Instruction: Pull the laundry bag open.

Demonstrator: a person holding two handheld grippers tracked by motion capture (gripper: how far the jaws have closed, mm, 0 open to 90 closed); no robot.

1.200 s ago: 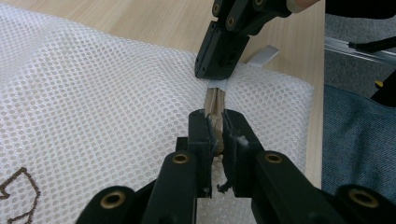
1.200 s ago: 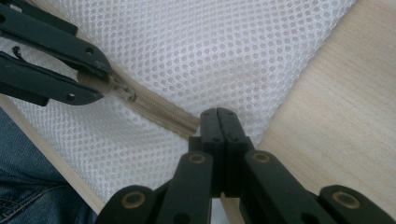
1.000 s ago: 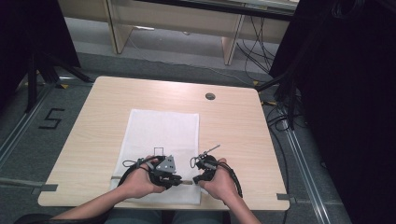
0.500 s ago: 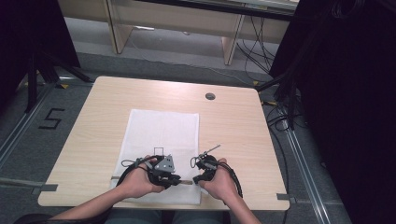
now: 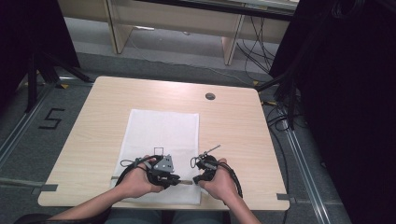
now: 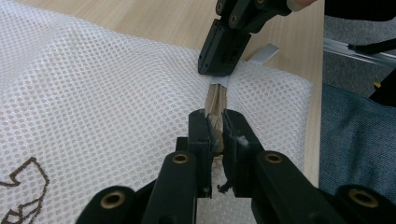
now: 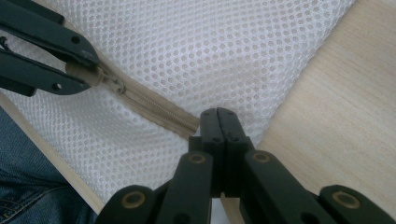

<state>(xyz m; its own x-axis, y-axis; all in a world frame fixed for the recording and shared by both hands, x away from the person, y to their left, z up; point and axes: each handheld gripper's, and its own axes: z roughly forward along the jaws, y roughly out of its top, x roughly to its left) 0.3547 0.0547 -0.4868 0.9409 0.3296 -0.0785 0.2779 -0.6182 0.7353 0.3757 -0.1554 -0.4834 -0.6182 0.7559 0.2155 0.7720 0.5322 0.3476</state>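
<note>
A white mesh bag [image 6: 107,98] of open-weave synthetic cloth is lying on a pale, matt wood-grain table [image 5: 243,126], its beige fabric zipper [image 7: 154,108] showing fine teeth. Matt black plastic jaws of the left gripper [image 6: 215,133] and right gripper [image 7: 218,122], studded with brass-coloured rivets, are pinching the zipper.

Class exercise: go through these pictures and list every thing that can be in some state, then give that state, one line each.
Mesh bag: lying flat on the table.
Beige zipper: closed along the stretch between the tongs.
Left tongs: shut on the zipper's fabric.
Right tongs: shut at the zipper's end; what they pinch is hidden.
</note>
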